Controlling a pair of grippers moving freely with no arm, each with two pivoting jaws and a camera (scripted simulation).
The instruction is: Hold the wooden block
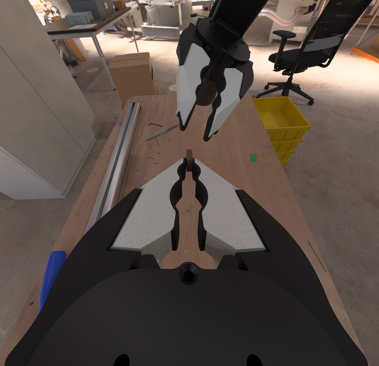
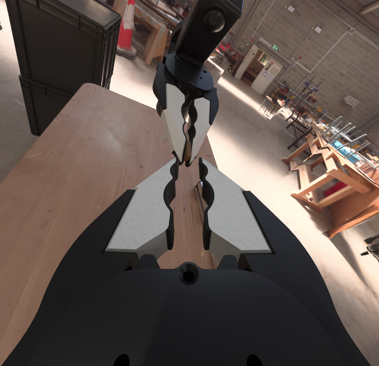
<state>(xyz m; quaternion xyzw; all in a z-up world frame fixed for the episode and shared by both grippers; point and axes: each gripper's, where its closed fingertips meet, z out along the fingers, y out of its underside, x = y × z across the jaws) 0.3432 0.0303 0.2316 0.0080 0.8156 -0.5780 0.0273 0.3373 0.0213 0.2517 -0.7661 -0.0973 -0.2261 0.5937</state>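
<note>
Wooden block (image 1: 189, 160) upright, pinched at left gripper (image 1: 188, 161) tips; right gripper (image 2: 187, 161) parted, empty, seemingly just opposite.

Wooden table (image 1: 256, 192) full of scratches and pen marks. Metal rail (image 1: 121, 157) along left edge, tweezers (image 1: 161, 132) beside small black hex key (image 1: 155, 124). Green sticker (image 1: 253, 157) toward right side. Yellow bins (image 1: 281, 122) stacked off table's right edge, cardboard box (image 1: 133, 75) and office chair (image 1: 297, 54) beyond. Black crates (image 2: 61, 54), traffic cone (image 2: 128, 21) other way.
</note>
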